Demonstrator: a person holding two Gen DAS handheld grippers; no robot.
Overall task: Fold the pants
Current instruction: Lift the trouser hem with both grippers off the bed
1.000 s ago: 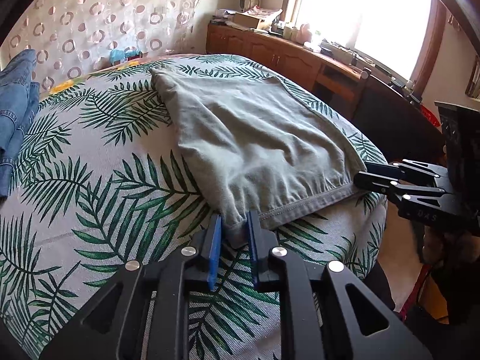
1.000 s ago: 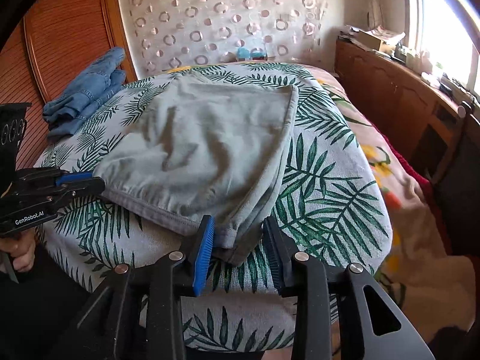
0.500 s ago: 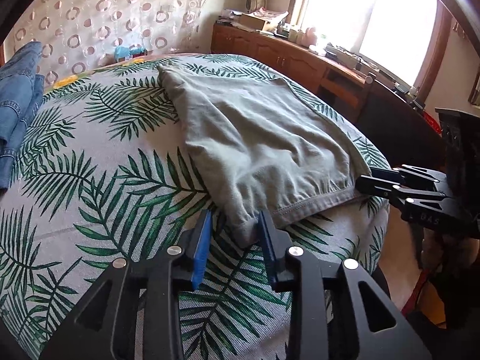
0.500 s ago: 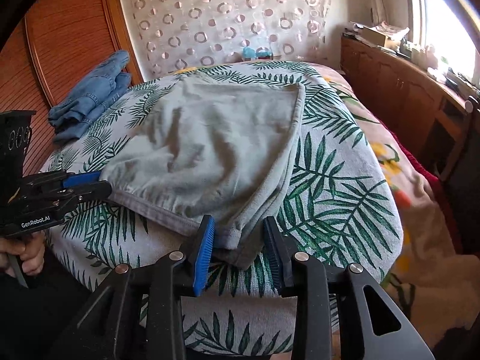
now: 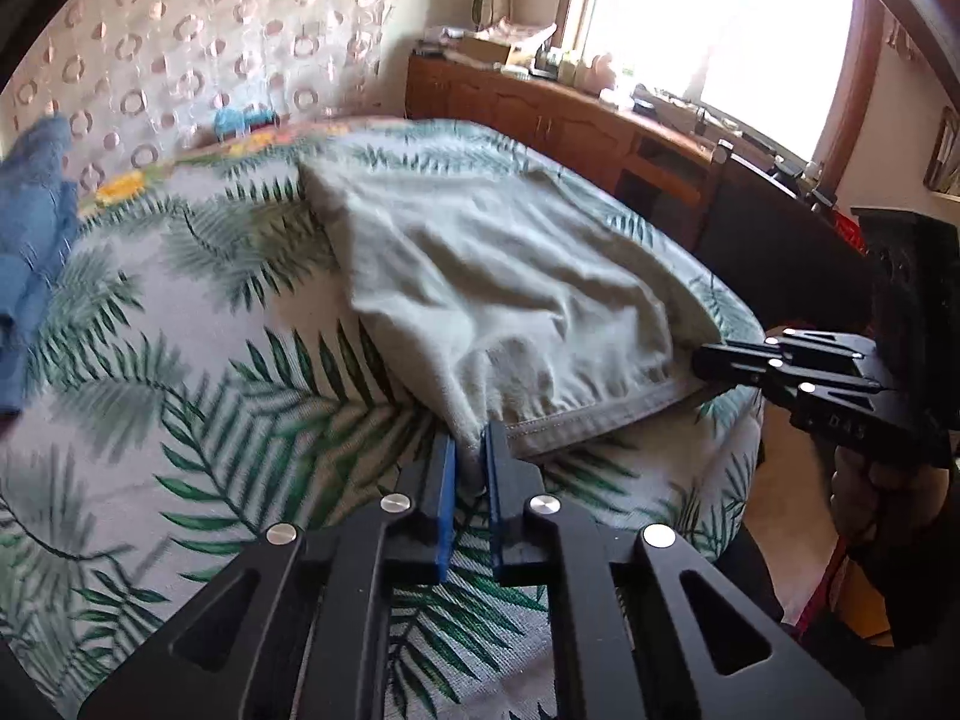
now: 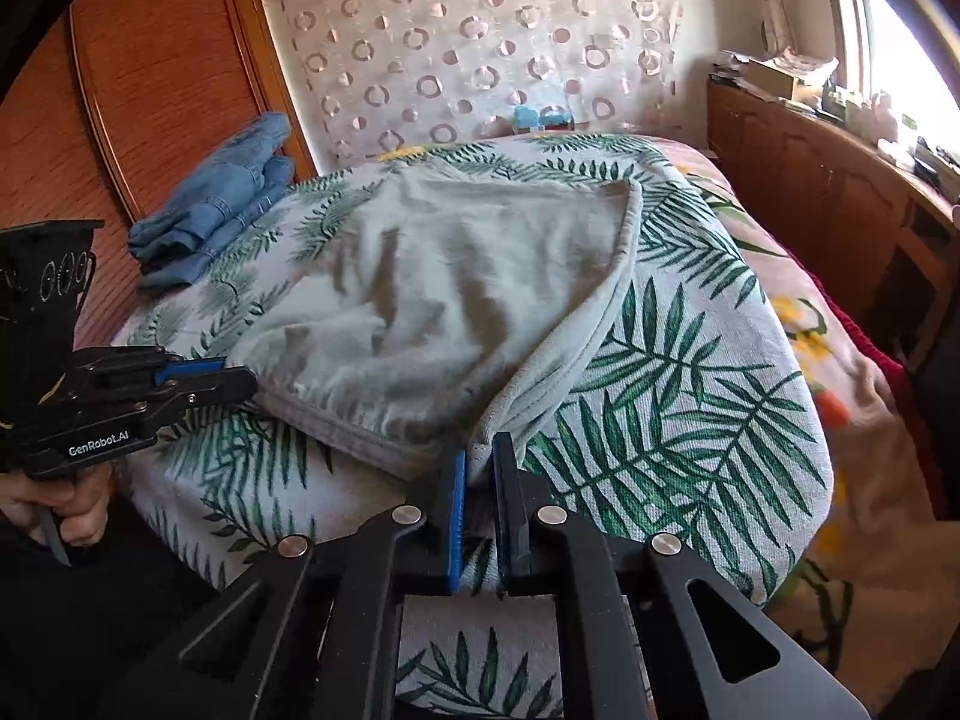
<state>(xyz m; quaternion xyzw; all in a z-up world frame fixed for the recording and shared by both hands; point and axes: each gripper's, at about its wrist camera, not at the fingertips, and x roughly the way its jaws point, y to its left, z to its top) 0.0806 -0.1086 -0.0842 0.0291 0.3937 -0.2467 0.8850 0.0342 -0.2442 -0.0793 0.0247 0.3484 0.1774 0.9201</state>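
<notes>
Where the right wrist view begins, at its left edge, a hand (image 6: 57,507) grips the handle of the left gripper (image 6: 240,377), whose black body carries white lettering reading "GenRobot.AI"; above it a dark block shows pale figures that look like "009". That gripper's fingers are clenched on one corner of the waistband of the grey pants (image 6: 456,300), which lie spread in the middle of the frame on a palm-leaf bedspread (image 6: 690,372). Folded blue jeans (image 6: 222,198) sit in the upper left, near a wooden wardrobe (image 6: 150,72). At bottom centre the right gripper (image 6: 478,462) is clamped on the other waistband corner, cloth pinched between its blue pads. A wooden sideboard (image 6: 828,180) fills the upper right under a window.

From the left wrist view, the pants (image 5: 492,276) run from centre toward the upper left; the left gripper (image 5: 471,450) at bottom centre pinches their corner, and the right gripper (image 5: 708,363) at the right edge bears faint embossed characters too small to read.
</notes>
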